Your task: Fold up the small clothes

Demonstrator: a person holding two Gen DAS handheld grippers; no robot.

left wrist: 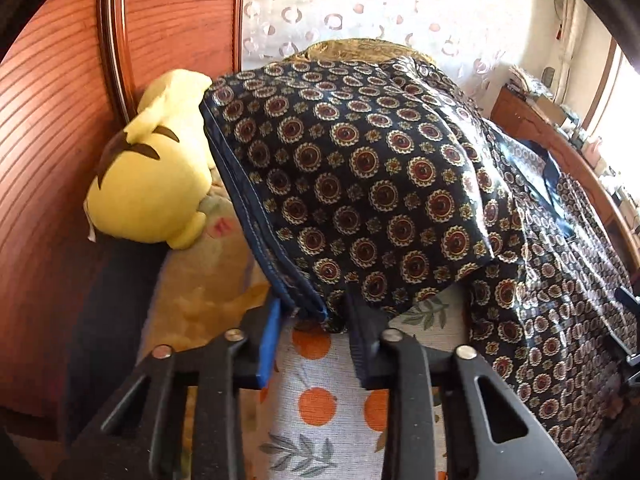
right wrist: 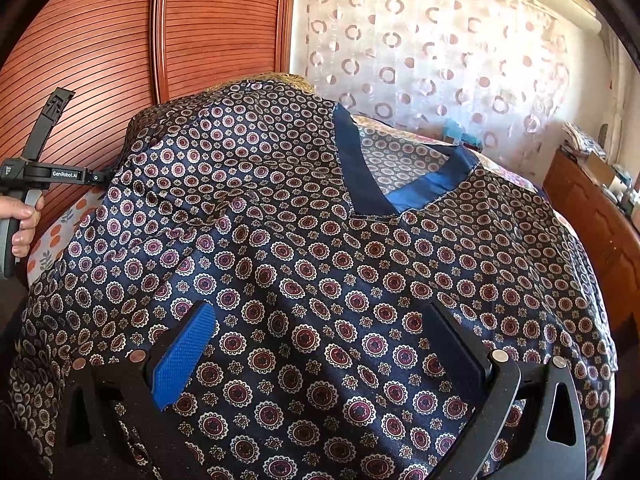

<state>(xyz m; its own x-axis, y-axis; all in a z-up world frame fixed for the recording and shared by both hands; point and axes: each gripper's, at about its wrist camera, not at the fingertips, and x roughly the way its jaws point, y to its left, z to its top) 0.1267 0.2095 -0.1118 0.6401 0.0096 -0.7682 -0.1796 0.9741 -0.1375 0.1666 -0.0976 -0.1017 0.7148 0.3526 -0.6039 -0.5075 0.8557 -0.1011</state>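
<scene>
A dark navy satin shirt (right wrist: 320,240) with a red and cream medallion print lies spread on the bed, its blue V-neck collar (right wrist: 400,196) facing up. In the left wrist view one sleeve (left wrist: 360,184) is lifted, and my left gripper (left wrist: 316,316) pinches the stitched hem corner between its fingers. The left gripper also shows at the left edge of the right wrist view (right wrist: 96,176), held in a hand. My right gripper (right wrist: 316,332) hovers over the shirt's lower body with its jaws wide apart and nothing between them.
A yellow plush toy (left wrist: 148,184) lies by the wooden slatted headboard (left wrist: 52,128). The bedsheet (left wrist: 316,408) has orange dots and leaves. A sheer patterned curtain (right wrist: 440,48) hangs behind. A wooden cabinet (right wrist: 592,224) with clutter stands at the right.
</scene>
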